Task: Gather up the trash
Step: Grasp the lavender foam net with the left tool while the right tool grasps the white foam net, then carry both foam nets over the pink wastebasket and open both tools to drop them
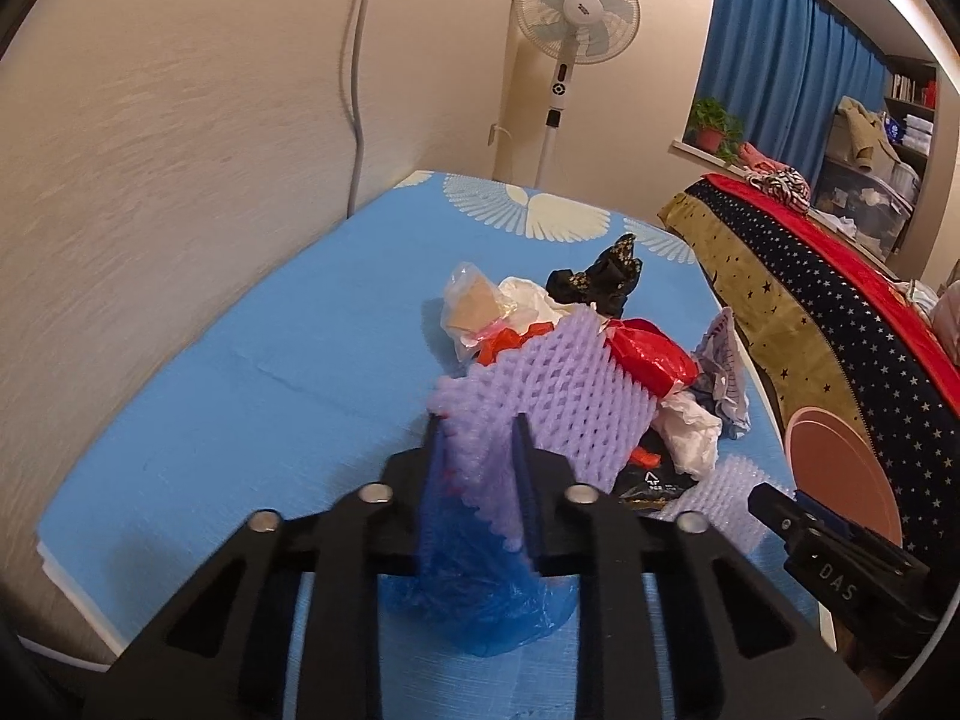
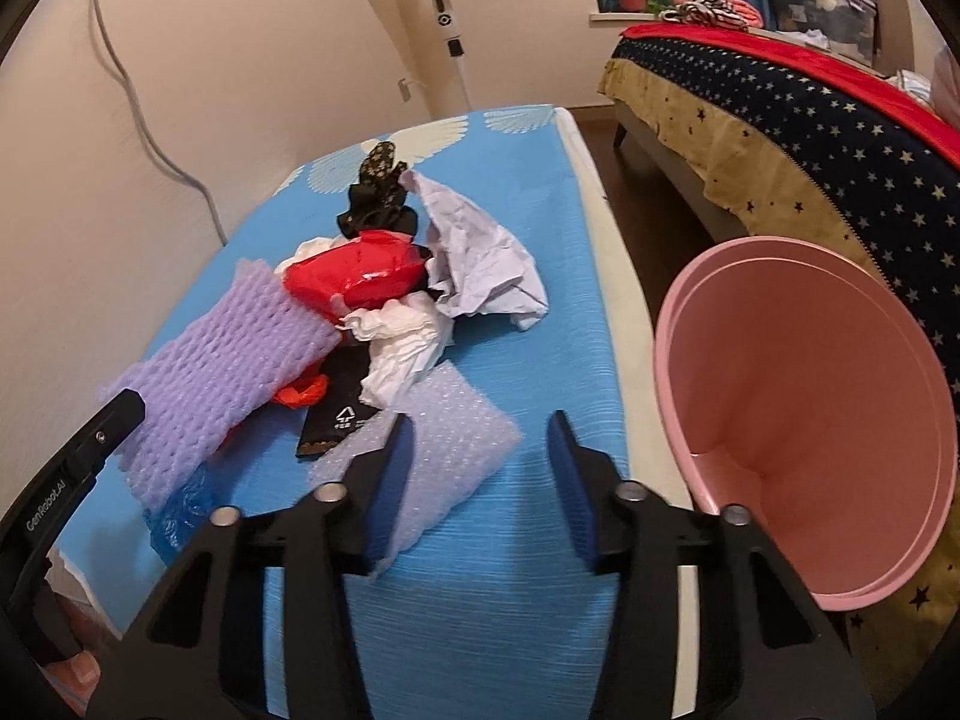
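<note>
Currently: pink bin (image 2: 810,420) just beside surface (image 2: 480,540) edge, tilted toward camera, nothing visible inside. Trash pile mid-surface: purple foam net (image 1: 540,390), red plastic bag (image 2: 360,279), crumpled white paper (image 2: 480,252), black wrapper (image 2: 336,414), blue plastic bag (image 1: 480,612), clear bag (image 1: 474,306). Left gripper (image 1: 477,450) jaws pinching purple foam net edge. Right gripper (image 2: 480,462) jaws spread, straddling pale foam sheet (image 2: 444,456) corner, pads not pressing.
</note>
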{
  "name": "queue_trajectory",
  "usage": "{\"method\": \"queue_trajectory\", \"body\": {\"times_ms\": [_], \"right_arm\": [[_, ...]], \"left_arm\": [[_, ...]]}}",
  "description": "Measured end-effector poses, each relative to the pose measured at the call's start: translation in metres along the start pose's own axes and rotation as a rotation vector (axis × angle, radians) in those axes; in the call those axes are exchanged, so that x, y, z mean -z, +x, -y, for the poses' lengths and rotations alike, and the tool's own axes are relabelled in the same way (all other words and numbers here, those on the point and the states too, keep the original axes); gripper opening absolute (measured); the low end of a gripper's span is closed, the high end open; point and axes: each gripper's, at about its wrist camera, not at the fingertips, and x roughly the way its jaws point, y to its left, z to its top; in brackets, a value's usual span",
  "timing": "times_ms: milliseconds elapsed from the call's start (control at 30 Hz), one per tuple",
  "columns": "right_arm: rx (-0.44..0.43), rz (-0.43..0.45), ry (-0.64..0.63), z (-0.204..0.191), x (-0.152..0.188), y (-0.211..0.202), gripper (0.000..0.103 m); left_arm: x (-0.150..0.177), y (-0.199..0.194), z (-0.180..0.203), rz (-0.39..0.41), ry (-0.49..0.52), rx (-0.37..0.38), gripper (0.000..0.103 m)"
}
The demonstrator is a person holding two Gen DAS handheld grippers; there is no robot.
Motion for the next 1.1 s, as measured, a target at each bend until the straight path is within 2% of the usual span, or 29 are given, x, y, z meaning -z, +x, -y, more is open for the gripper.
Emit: {"method": "queue_trajectory", "body": {"times_ms": [100, 200, 567, 867, 1100], "right_arm": [[-0.013, 0.008, -0.012, -0.002, -0.001, -0.004, 0.015], [-0.025, 0.034, -0.02, -0.003, -0.004, -0.013, 0.011], [-0.023, 0.138, -0.059, -0.006, -0.007, -0.057, 0.01], [0.052, 0.226, -0.072, 0.004, -0.009, -0.1, 0.01], [0.118, 0.267, -0.056, 0.019, -0.009, -0.124, 0.01]], "left_arm": [[-0.001, -0.004, 0.002, 0.011, 0.015, 0.013, 0.013], [-0.003, -0.009, 0.004, 0.021, 0.027, 0.026, 0.012], [-0.009, -0.045, 0.011, 0.093, 0.069, 0.069, 0.011], [-0.008, -0.069, 0.022, 0.13, 0.106, 0.105, 0.011], [-0.007, -0.077, 0.036, 0.126, 0.119, 0.149, 0.011]]}}
